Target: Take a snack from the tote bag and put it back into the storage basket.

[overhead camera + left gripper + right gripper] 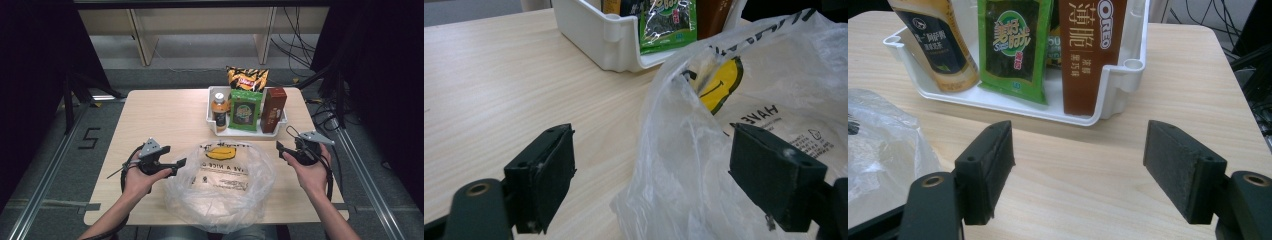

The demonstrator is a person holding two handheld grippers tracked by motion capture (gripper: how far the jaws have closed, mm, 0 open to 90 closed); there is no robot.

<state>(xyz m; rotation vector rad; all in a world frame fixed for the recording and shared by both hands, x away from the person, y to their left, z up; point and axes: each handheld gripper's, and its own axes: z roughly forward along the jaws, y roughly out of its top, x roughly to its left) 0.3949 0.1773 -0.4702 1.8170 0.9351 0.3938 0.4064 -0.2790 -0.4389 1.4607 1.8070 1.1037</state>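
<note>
A clear plastic bag (222,182) with a yellow smiley print lies open at the table's front middle. My left gripper (177,166) is at the bag's left edge. In the left gripper view its jaws (661,175) stand wide, with the bag's raised rim (684,150) between them and the pads not pressing it. To the right of the bag my right gripper (281,150) hangs open, nothing between its jaws (1078,170). It points at a white tray (1118,80) holding a bottle (933,40), a green packet (1015,45) and a brown box (1088,50).
The tray (212,107) stands at the back right of the wooden table, with a chips bag (247,77) behind it. Bare tabletop (160,120) lies to its left. Dark frames and cables flank the table on both sides.
</note>
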